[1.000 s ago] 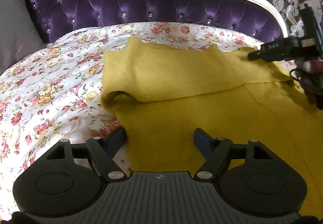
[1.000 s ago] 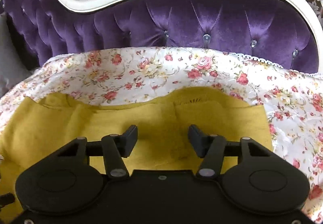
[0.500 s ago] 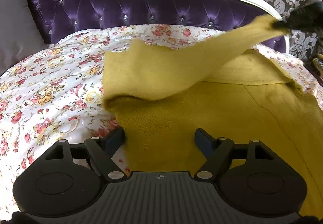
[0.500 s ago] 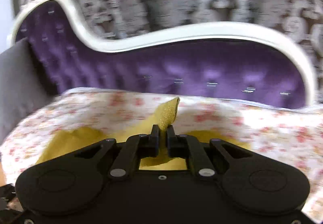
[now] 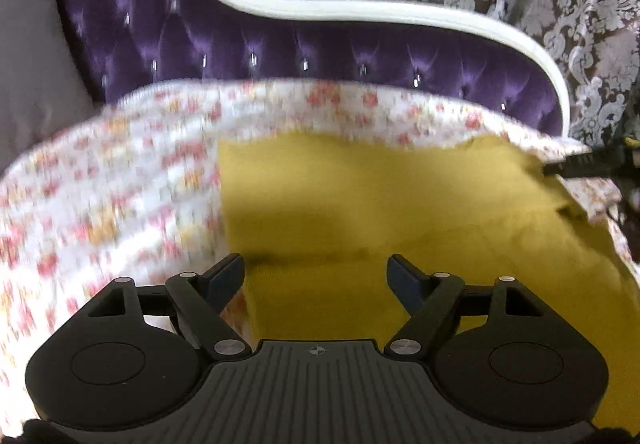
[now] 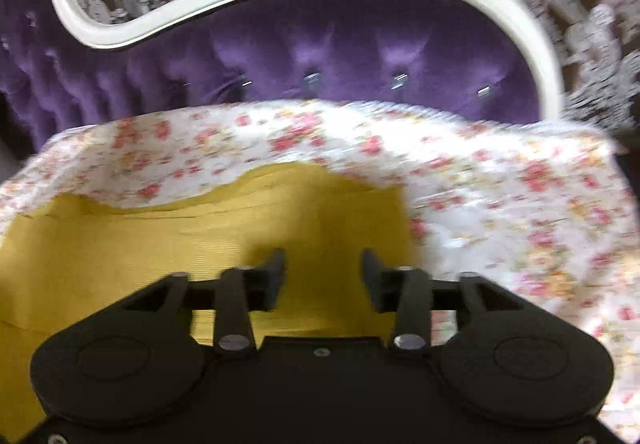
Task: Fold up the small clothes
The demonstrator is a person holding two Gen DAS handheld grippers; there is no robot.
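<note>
A mustard-yellow knitted garment (image 5: 380, 204) lies spread on the white bed cover printed with small red and yellow roses (image 5: 100, 204), and it serves here as the landmark. Beyond the garment's far edge stands the tufted purple velvet headboard with its curved cream frame (image 5: 280, 40), and beyond the garment's left side, against that headboard, leans a grey cushion (image 5: 28, 64). The left gripper (image 5: 316, 276) hangs over the garment's near left edge with its jaws standing wide apart and nothing pinched between them; cloth shows under the gap only. The right gripper (image 6: 322, 276) hovers over the garment's right portion, close to its right edge, and its jaws are opening, with no cloth between the fingers. As for progress, the garment looks partly folded: its left edge runs straight and clean, and a flat layer with stacked seams lies along its far side, which suggests one fold is laid down. It remains a broad rectangle, so at least one more fold, probably across its width or length, seems left, along with some smoothing. Both views are blurred, so finer creases cannot be read.
</note>
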